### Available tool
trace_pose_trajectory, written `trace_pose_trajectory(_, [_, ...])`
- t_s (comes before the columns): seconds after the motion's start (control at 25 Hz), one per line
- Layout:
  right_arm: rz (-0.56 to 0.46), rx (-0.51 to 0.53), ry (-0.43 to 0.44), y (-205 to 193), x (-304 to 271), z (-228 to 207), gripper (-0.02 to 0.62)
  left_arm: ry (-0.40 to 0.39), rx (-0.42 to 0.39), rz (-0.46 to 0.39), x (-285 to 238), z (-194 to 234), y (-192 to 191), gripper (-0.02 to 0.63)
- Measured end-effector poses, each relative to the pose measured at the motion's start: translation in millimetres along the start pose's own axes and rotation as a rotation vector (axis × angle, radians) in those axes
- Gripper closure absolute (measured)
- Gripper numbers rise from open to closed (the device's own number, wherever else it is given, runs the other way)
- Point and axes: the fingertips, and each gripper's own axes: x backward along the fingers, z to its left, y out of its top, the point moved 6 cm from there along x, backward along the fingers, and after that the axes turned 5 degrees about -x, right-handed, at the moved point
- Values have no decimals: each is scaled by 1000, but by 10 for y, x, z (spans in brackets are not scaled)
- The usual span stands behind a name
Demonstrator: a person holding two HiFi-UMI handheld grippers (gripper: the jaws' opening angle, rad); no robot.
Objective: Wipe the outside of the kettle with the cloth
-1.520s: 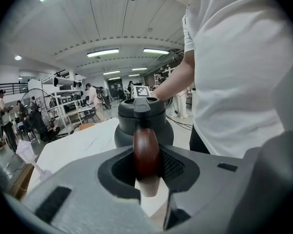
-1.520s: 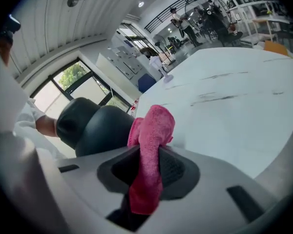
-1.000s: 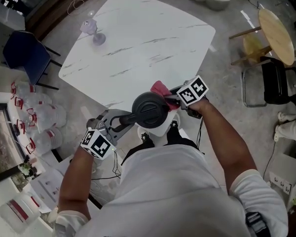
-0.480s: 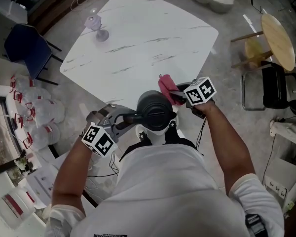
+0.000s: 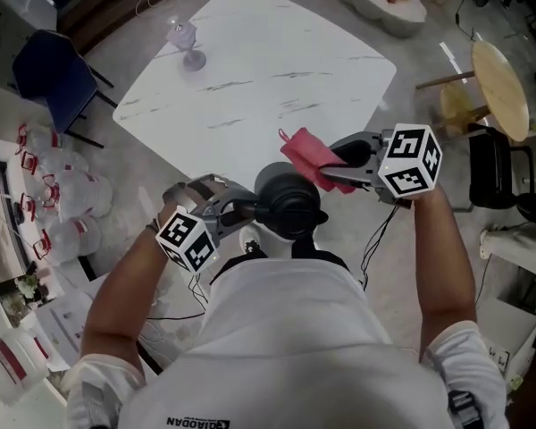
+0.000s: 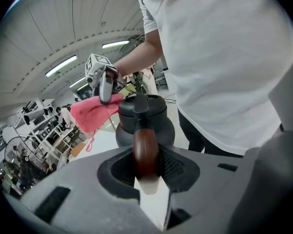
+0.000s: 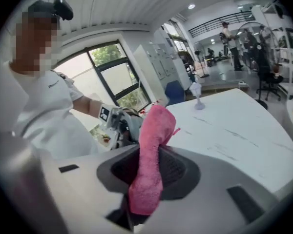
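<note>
A white marbled counter [image 5: 250,70] spreads below a person who holds a dark kettle [image 5: 290,202], lid on and contents hidden, at the counter's near corner. The left claw [image 5: 239,209] is clamped on the kettle's brown handle [image 6: 145,150]. The right claw [image 5: 332,163] grips a pink cloth [image 5: 301,153] just beside the lid. A stemmed glass [image 5: 188,41] stands upright at the far corner.

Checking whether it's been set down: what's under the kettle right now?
In the head view the kettle is at the table's near edge, handle clamped in the left gripper. Its own body covers whatever lies directly below, and the left gripper view hides its base too.
</note>
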Motion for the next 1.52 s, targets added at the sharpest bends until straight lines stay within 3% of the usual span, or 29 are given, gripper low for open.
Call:
trace_pose_trajectory(0.24, [191,161,220,99,-198,527,492,-31,-61,12,-44,16,89,506])
trace_pose_trajectory(0.4, [285,189,286,138,-369,536,492,-44,-88,22,-61,33,130,506])
trace_pose_trajectory(0.76, [553,294,187,109,-744,131,493,-49,-117,44,-75,36,191,506])
trace_pose_trajectory(1.52, [831,538,137,62,-1520,-432,494,-47,-121,84,-93,76,189,506])
